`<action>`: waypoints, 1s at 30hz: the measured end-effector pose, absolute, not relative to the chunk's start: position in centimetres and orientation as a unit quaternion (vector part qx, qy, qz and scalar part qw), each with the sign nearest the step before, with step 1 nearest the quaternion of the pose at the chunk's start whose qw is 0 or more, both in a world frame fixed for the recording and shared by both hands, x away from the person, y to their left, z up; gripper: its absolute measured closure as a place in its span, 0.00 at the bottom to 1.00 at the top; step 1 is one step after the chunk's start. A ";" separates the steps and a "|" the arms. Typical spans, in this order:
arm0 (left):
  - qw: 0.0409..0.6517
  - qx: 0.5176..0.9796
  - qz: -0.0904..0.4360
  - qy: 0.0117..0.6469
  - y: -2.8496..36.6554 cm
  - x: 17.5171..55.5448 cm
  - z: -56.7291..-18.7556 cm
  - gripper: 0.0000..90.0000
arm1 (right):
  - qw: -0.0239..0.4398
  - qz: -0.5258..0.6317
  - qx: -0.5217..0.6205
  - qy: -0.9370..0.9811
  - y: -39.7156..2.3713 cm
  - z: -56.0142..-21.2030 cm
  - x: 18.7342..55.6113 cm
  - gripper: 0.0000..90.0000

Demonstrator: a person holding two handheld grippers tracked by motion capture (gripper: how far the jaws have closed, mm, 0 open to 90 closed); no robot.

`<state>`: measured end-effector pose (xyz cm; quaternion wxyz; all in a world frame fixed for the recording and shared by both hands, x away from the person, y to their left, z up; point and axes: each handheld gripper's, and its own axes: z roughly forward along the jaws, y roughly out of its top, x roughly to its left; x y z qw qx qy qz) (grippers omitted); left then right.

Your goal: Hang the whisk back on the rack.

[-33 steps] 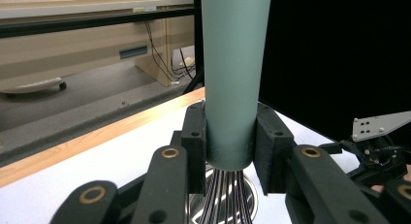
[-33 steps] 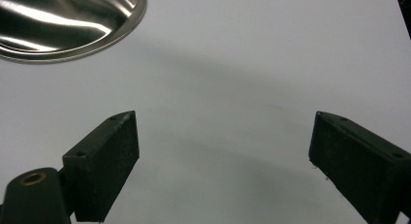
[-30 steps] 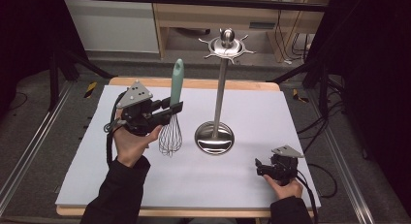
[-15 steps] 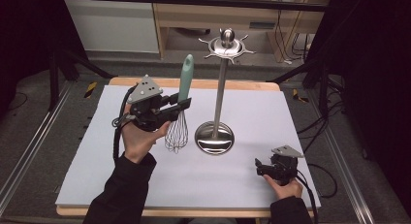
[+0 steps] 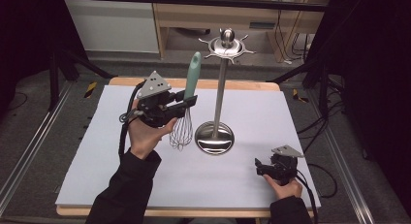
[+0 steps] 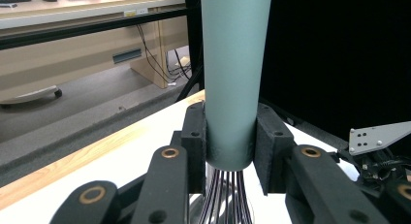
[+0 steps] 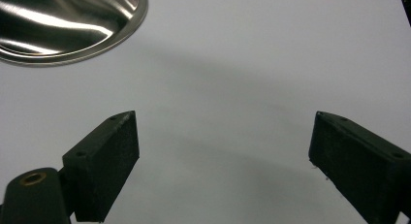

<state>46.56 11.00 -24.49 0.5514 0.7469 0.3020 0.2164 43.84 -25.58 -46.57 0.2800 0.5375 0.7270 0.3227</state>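
Teal-handled whisk (image 5: 186, 105) carried nearer stand (image 5: 219, 88), left claw (image 5: 186, 104) still clamped

Steel utensil stand (image 5: 220, 88) on white table (image 5: 291, 117), upright.

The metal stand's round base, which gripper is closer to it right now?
Left. The left gripper holds the whisk just left of the stand's base. The right gripper rests open on the table, farther off toward the near right.

left gripper (image 5: 186, 104) raised and clamped, right gripper (image 5: 260, 166) agape
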 end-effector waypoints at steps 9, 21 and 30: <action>0.542 0.753 0.216 0.304 10.3 47.1 -24.5 0.77 | 0.279 0.323 0.537 0.727 -25.6 -46.5 43.8 0.12; 0.535 0.756 0.212 0.311 9.9 48.0 -24.8 0.77 | 0.278 0.323 0.538 0.727 -25.6 -46.6 43.8 0.12; 0.535 0.758 0.210 0.308 9.5 48.6 -25.1 0.77 | 0.278 0.323 0.538 0.728 -25.6 -46.6 43.8 0.12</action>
